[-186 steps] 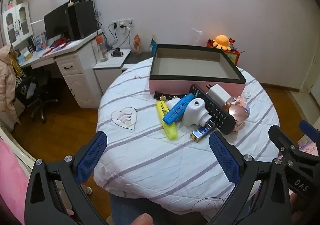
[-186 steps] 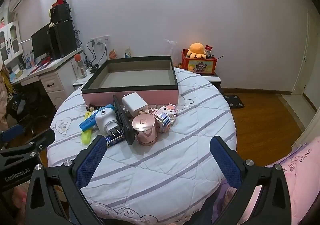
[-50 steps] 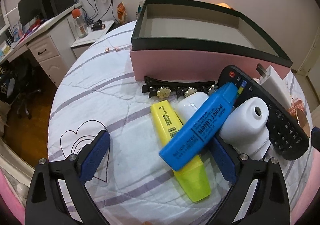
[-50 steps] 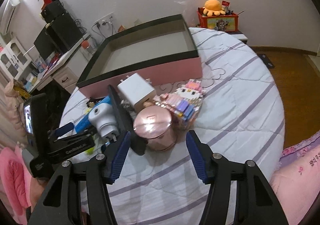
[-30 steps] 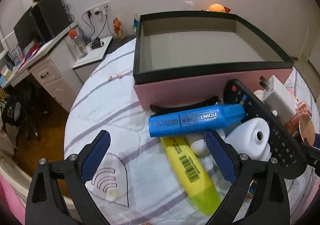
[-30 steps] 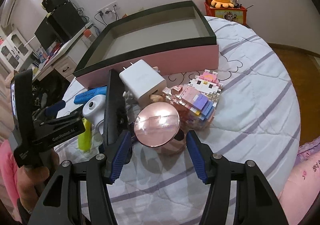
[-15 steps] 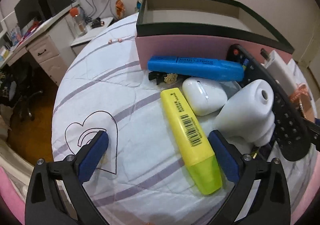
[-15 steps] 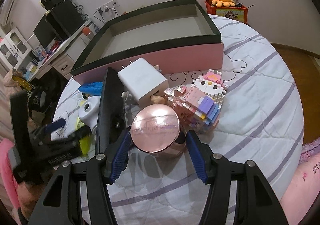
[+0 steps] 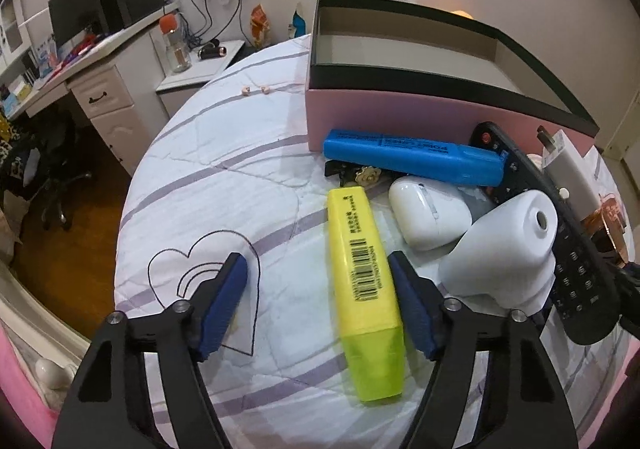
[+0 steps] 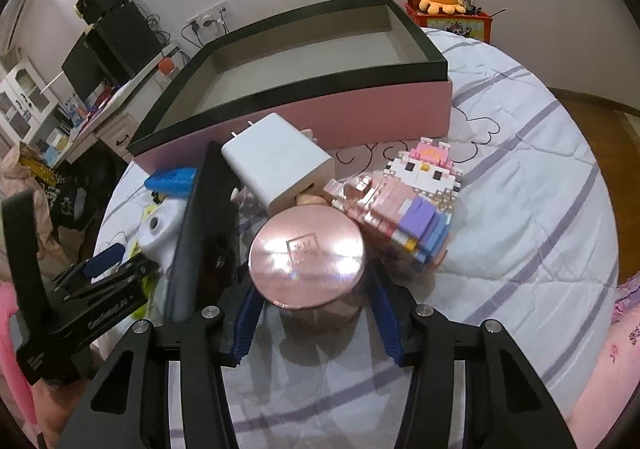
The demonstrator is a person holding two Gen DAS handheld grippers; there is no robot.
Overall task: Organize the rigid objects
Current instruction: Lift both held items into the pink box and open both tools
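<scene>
1. The left gripper hovers low over the quilted round table, jaws released, the yellow highlighter lying between them against the right pad.
2. Beyond its jaws, a blue marker rests against the pink box, a white earbud case just ahead to the right.
3. The right gripper has jaws parted around a rose-gold jar; contact is unclear.
4. Ahead of those jaws lie a white charger and block figure.
</scene>
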